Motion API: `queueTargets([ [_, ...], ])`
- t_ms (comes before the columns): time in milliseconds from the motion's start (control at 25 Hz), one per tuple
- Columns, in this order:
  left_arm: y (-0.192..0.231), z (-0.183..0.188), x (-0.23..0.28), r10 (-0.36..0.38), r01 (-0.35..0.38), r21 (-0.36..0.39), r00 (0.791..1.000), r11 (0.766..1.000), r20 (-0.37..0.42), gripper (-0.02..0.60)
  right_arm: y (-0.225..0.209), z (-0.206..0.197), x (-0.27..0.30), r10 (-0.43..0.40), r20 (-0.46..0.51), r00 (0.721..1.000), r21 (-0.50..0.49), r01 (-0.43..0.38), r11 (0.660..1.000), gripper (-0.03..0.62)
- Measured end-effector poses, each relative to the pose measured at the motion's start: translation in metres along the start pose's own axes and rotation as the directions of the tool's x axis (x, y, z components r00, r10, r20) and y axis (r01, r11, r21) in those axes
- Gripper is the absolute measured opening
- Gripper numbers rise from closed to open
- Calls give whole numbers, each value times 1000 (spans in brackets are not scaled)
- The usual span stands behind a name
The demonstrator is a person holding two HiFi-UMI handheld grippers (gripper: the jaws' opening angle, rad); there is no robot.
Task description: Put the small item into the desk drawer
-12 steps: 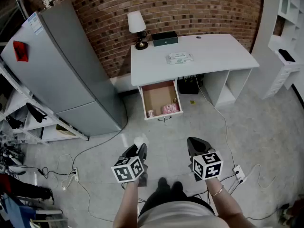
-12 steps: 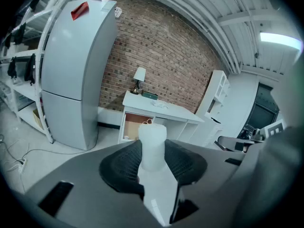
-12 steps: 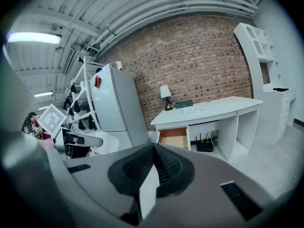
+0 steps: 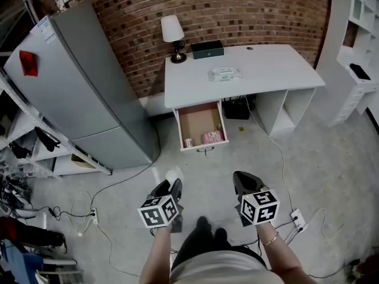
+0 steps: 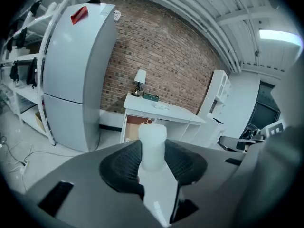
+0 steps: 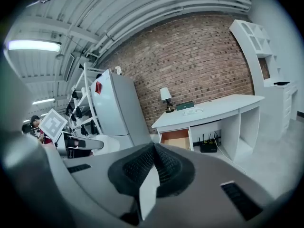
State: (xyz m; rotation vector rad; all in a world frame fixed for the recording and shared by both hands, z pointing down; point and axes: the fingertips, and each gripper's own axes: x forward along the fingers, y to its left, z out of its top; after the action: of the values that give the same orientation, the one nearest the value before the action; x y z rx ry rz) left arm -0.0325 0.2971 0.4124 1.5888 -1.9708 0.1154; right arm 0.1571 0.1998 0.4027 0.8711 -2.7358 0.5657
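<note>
My left gripper (image 4: 170,189) is shut on a small white cylindrical item (image 4: 174,174) that stands up from between its pads; the left gripper view shows the same item (image 5: 152,144) pinched upright in that gripper (image 5: 153,159). My right gripper (image 4: 241,183) is shut with nothing in it, its pads (image 6: 142,167) pressed together. Both hang low over the floor, well short of the white desk (image 4: 266,64). The desk drawer (image 4: 198,122) is pulled open, with a pink packet (image 4: 212,136) and a small jar (image 4: 188,142) at its front. In the gripper views the drawer (image 5: 137,122) (image 6: 176,137) lies straight ahead.
A grey fridge (image 4: 77,81) stands left of the desk, with metal shelving (image 4: 35,147) beyond it. On the desktop are a lamp (image 4: 173,37), a dark box (image 4: 206,49) and a wipes packet (image 4: 224,73). Cables (image 4: 118,185) and a power strip (image 4: 298,218) lie on the floor. A white bookcase (image 4: 355,52) stands at right.
</note>
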Motion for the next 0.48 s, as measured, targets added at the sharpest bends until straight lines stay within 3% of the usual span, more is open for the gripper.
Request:
queueTargets([
  [200, 10, 6, 15, 24, -24, 26, 1000, 999, -8, 172, -7, 1, 16, -9, -15, 1000, 3, 9, 1000, 8],
  [480, 34, 41, 68, 27, -27, 41, 1000, 999, -9, 172, -25, 23, 68, -26, -22, 999, 13, 27, 1000, 8],
])
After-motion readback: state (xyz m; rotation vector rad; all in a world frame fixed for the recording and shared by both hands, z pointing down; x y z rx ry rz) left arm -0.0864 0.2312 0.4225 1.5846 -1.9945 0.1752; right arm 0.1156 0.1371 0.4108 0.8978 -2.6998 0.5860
